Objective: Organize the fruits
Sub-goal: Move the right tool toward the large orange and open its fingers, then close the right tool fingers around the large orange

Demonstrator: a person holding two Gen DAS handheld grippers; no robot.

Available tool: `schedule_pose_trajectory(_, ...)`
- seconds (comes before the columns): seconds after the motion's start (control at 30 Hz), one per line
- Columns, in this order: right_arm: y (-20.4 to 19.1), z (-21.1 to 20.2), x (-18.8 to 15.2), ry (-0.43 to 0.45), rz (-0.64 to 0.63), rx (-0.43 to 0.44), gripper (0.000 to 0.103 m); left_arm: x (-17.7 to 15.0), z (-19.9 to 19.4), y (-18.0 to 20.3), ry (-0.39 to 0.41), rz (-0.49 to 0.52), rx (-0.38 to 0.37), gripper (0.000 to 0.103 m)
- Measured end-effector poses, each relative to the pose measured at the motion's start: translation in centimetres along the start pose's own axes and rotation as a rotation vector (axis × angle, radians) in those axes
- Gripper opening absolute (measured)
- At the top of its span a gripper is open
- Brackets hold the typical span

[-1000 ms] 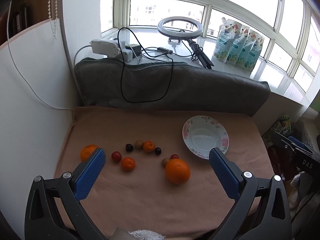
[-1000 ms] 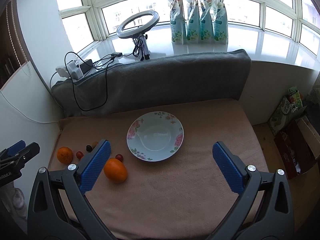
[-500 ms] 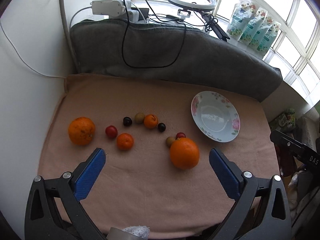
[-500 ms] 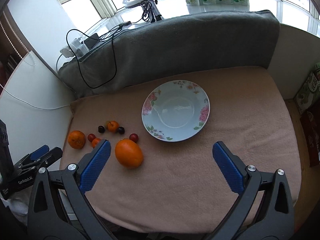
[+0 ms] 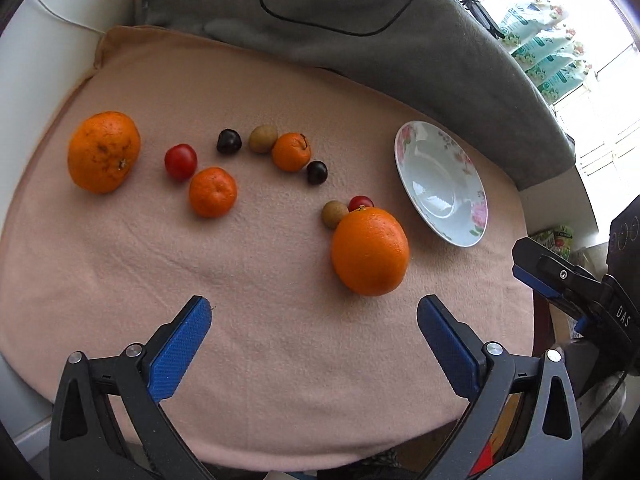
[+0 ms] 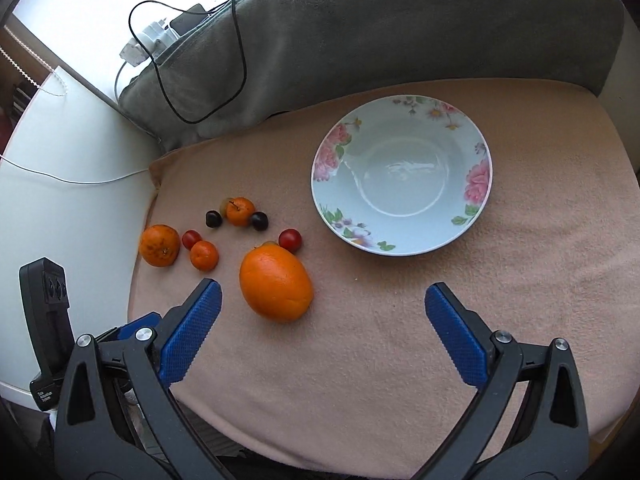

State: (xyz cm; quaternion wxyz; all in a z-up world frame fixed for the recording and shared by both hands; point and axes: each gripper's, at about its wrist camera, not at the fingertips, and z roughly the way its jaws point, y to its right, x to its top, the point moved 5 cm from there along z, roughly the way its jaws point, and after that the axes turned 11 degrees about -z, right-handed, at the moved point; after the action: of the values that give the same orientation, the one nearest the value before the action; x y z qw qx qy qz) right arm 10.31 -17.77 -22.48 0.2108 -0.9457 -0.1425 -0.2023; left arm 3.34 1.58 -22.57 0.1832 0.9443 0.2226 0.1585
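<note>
The left gripper (image 5: pixel 314 320) hangs wide apart and empty, with the big orange (image 5: pixel 370 251) just ahead and slightly right of its gap, left of the floral bowl (image 5: pixel 478 192). The right gripper (image 6: pixel 322 304), equally spread and empty, has that orange ahead-left, near its left finger, its long axis slanting.

Glossy glazed plate (image 6: pixel 478 178) on matt fleecy cloth (image 6: pixel 400 360) (oranges (image 5: pixel 370 251) dimpled)
</note>
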Motion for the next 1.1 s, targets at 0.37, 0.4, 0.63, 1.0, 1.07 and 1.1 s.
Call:
schedule_pose_trajectory(0.37,-0.5,3.7,0.4,-0.058,0.002,0.093,0.099,-0.5,3.1,0.7,-0.069,-0.022,-0.125,0.083)
schedule_pose_trajectory(0.4,-0.6,3.9,0.5,-0.064,0.001,0.107,0.097,-0.6,3.3,0.7,-0.074,-0.026,-0.136,0.082)
schedule_pose_trajectory(0.63,-1.1,5.8,0.7,-0.114,0.012,0.178,0.089,-0.9,4.3,0.7,-0.110,-0.057,-0.200,0.075)
schedule_pose_trajectory(1.0,-3.3,8.4,1.0,-0.179,-0.068,0.201,0.087,-0.6,5.0,1.3,-0.114,-0.030,-0.236,0.066)
schedule_pose_trajectory(1.07,-3.3,8.8,1.2,-0.187,-0.077,0.198,0.087,-0.6,5.2,1.6,-0.119,-0.024,-0.242,0.064)
schedule_pose_trajectory(1.1,-3.3,9.0,1.2,-0.191,-0.081,0.199,0.087,-0.6,5.3,1.7,-0.121,-0.023,-0.247,0.064)
